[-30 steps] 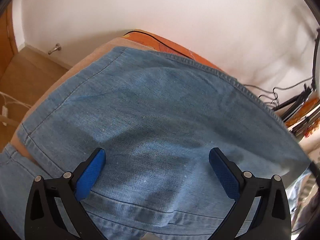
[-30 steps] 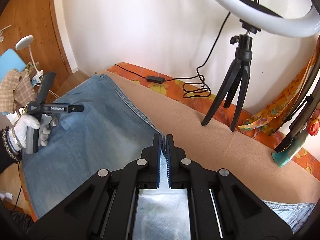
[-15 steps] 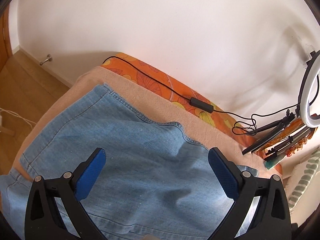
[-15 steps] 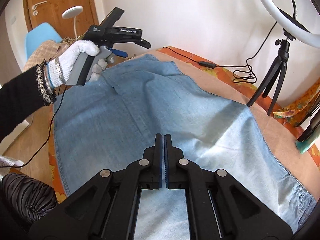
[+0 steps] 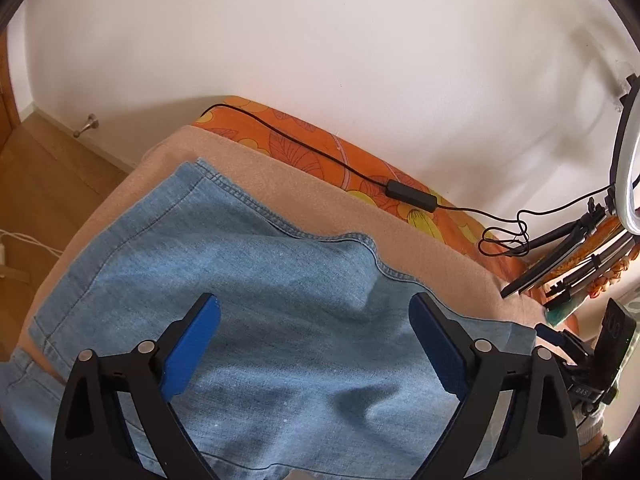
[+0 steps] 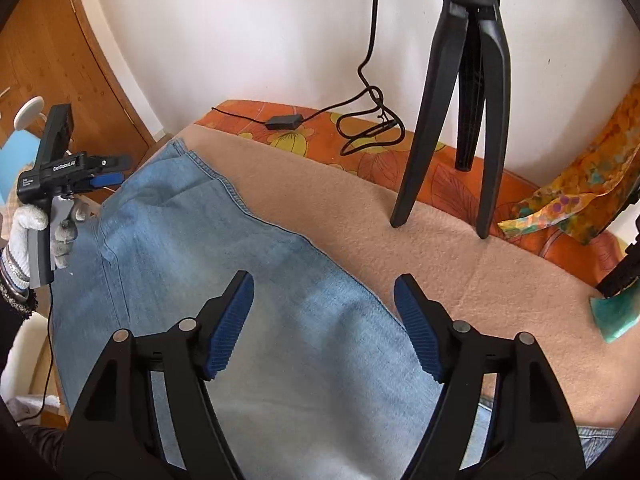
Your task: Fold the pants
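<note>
— What just changed on your right side?

— A second ago my right gripper [image 6: 324, 312] was pressed tight on a fold of the jeans [image 6: 224, 280]; now its jaws are opening, spread wide, with nothing pinched, only denim lying flat beneath them. I'd judge that fold as laid down and let go.

— And the left?

— My left gripper [image 5: 316, 340] hangs over the other end, jaws wide but starting to close, touching nothing that I can see. It has drifted back a little, so more of the bed shows.

— Where do the jeans lie?

— Doubled over on the tan blanket [image 6: 460, 248], which covers an orange flowered sheet [image 5: 304, 148]. The denim is pale blue, stiffish, with stitched seams along the edge and a soft ridge and a few dents near my left jaws. The blanket looks fuzzy and grippy. A smoothing pass or another fold seems next.
</note>
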The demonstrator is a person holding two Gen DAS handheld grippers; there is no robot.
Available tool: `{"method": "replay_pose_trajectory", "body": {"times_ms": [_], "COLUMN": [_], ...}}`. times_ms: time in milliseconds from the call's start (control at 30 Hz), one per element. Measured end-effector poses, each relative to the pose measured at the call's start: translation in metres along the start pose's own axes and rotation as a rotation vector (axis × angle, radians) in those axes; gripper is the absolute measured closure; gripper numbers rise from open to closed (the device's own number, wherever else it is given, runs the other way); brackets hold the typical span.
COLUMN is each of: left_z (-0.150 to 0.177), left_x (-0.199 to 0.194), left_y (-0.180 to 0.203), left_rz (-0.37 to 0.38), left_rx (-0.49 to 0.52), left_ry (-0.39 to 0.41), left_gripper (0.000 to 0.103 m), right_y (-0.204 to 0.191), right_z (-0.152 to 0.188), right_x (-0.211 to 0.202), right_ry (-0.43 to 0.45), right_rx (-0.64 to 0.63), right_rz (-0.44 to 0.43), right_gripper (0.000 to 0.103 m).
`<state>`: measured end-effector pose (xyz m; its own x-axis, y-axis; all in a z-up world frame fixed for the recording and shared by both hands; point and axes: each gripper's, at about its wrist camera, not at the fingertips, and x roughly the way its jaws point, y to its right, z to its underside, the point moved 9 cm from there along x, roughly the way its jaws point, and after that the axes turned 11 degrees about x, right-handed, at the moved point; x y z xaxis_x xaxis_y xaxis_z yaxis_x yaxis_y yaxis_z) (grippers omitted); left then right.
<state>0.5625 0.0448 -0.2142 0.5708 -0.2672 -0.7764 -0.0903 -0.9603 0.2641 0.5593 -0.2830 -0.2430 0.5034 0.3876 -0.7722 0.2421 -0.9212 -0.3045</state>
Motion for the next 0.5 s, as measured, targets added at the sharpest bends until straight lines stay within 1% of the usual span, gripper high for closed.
{"method": "replay_pose_trajectory", "body": {"times_ms": [100, 133, 167, 200, 233, 333, 433, 500], "left_z": [-0.003, -0.005, -0.006, -0.007, -0.008, -0.008, -0.008, -0.007], "left_x": [0.0, 0.0, 0.0, -0.001, -0.001, 0.001, 0.0, -0.002], "left_y": [-0.005, -0.006, -0.007, -0.007, -0.007, -0.004, 0.001, 0.007], "left_rz": [-0.005, -0.008, -0.007, -0.004, 0.003, 0.035, 0.044, 0.044], "left_rx": [-0.014, -0.015, -0.017, -0.021, -0.029, -0.057, -0.061, -0.05], "left_ry": [-0.003, -0.002, -0.001, -0.001, -0.002, -0.019, -0.025, -0.033], "left_gripper": [0.011, 0.011, 0.011, 0.011, 0.011, 0.011, 0.011, 0.01], "right_y": [0.001, -0.002, -0.005, -0.007, -0.011, -0.028, -0.064, -0.096], "right_z": [0.005, 0.007, 0.011, 0.014, 0.017, 0.023, 0.034, 0.051], "right_x": [0.019, 0.021, 0.021, 0.02, 0.017, -0.011, -0.055, -0.083], "right_ry": [-0.035, -0.037, -0.04, -0.043, -0.037, 0.011, 0.085, 0.103], "right_rx": [0.023, 0.025, 0.03, 0.038, 0.046, 0.066, 0.008, -0.049], "right_rz": [-0.028, -0.037, -0.041, -0.039, -0.048, -0.089, -0.125, -0.156], "right_gripper": [0.028, 0.04, 0.062, 0.072, 0.092, 0.094, 0.095, 0.095]}}
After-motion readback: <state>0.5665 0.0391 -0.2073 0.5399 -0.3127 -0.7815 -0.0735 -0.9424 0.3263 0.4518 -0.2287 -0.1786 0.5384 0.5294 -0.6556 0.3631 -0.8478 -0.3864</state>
